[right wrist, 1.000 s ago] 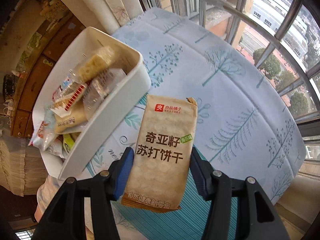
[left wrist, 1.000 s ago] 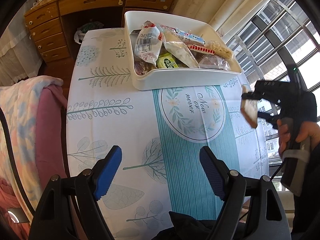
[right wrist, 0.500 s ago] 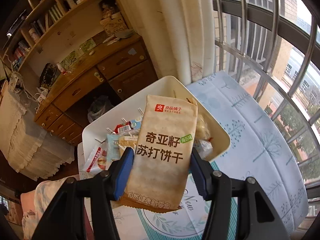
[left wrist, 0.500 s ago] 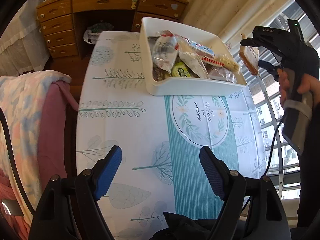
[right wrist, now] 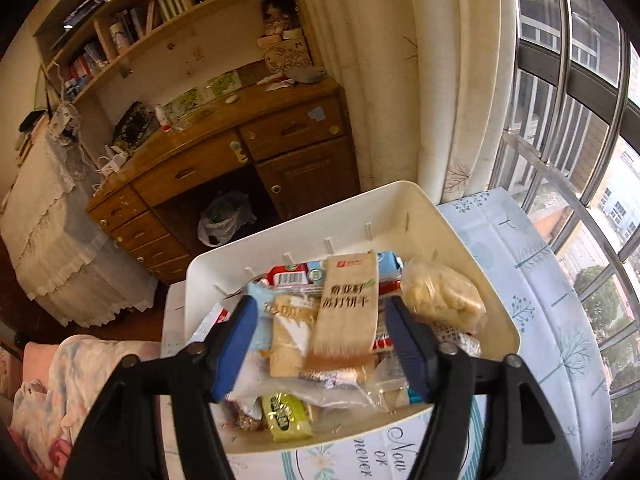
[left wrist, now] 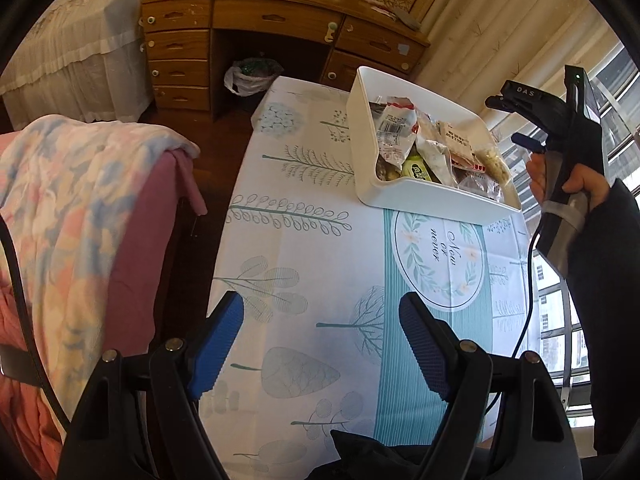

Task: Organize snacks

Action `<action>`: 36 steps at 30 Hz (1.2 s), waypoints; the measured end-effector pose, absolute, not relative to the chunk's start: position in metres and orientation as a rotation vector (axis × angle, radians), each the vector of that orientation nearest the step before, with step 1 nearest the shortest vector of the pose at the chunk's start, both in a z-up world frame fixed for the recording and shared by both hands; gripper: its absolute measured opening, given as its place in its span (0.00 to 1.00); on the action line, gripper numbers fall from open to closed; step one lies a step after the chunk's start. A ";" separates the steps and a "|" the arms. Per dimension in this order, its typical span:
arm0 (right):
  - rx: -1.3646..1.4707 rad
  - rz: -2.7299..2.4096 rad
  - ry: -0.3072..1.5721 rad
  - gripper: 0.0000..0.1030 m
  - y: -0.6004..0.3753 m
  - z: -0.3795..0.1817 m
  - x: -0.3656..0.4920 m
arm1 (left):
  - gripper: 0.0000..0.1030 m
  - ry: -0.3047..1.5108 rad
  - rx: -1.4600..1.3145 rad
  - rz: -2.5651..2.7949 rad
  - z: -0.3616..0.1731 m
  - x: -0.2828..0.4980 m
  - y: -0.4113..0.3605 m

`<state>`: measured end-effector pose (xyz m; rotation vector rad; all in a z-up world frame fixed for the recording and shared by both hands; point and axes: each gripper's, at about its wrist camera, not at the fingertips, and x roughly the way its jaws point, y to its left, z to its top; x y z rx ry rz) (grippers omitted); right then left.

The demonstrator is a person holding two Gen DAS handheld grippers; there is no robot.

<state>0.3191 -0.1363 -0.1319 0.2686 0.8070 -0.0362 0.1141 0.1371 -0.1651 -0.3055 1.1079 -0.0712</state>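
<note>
My right tongs (right wrist: 320,344) are over the white bin (right wrist: 472,240), which stands near the far edge of the counter (left wrist: 320,248), toward the corner by the window. Their jaws are opening now. The beige cracker packet (right wrist: 346,308) is between the blue pads (right wrist: 236,344), but they do not press it; there is a gap on each side, and its lower end looks blurred. The packet is above the other snacks in the bin, and I cannot tell if it rests on them already. Just beside it on the right is a yellowish puffed snack bag (right wrist: 440,300), and near the front wall of the bin lies a small green packet (right wrist: 286,418).

In the left wrist view my right hand (left wrist: 560,184) grips the handle of the right tongs at the window side of the bin. My left tongs (left wrist: 320,344) are spread wide with nothing between them, above the near part of the counter and well apart from the bin. A flowered blanket (left wrist: 72,208) hangs beside the left edge of the counter.
</note>
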 end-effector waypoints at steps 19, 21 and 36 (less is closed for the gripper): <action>0.006 0.239 1.011 0.94 -0.164 -0.150 0.075 | 0.77 0.979 -0.245 -0.045 -0.102 0.021 0.060; 0.053 0.243 1.019 0.97 -0.172 -0.150 0.045 | 0.77 0.971 -0.196 -0.073 -0.093 0.007 0.037; 0.030 0.280 0.957 1.00 -0.203 -0.077 -0.063 | 1.00 0.841 -0.164 -0.041 -0.030 -0.067 -0.026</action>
